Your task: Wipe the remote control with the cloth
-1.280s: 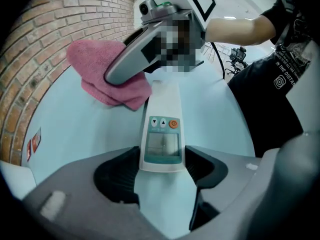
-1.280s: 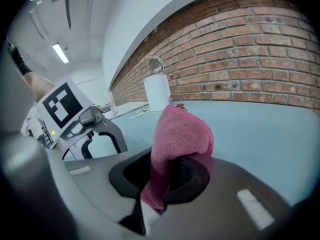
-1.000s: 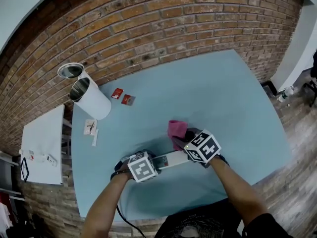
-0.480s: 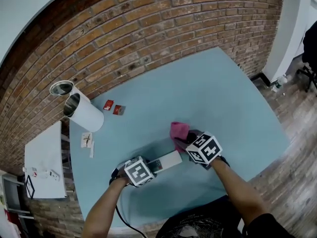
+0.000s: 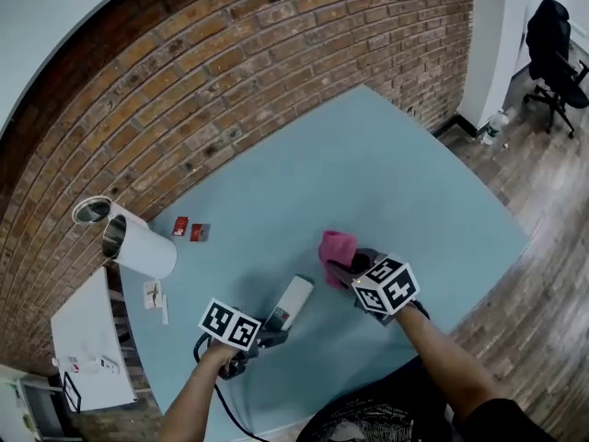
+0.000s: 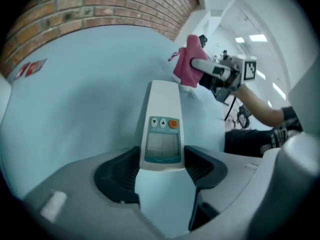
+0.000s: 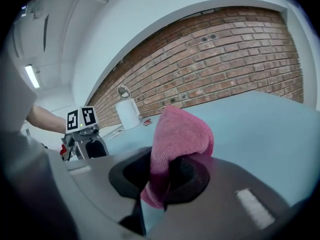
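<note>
A white remote control point(image 5: 293, 300) with a small screen and an orange button point(image 6: 173, 124) sticks out of my left gripper point(image 5: 267, 331) above the blue table point(image 5: 386, 182). The left jaws are closing, and their pads press the remote's point(image 6: 162, 129) near end on both sides. My right gripper point(image 5: 342, 267) is shut on a folded pink cloth point(image 5: 336, 245), which bulges up from between the jaws in the right gripper view point(image 7: 180, 134). A gap of bare table separates the cloth from the remote's far end; they are not touching. The left gripper view shows the cloth point(image 6: 186, 66) beyond the remote.
A white cylinder point(image 5: 138, 245) lies on its side at the table's far left with a round lid point(image 5: 92, 211) behind it. Two red packets point(image 5: 189, 228) and a small card point(image 5: 154, 295) lie nearby. A white side table point(image 5: 87, 348) stands left; a brick wall runs behind.
The right gripper has drawn the cloth away to the right, off the remote. The left gripper has rolled, and the remote now points up and away instead of across toward the right gripper.
</note>
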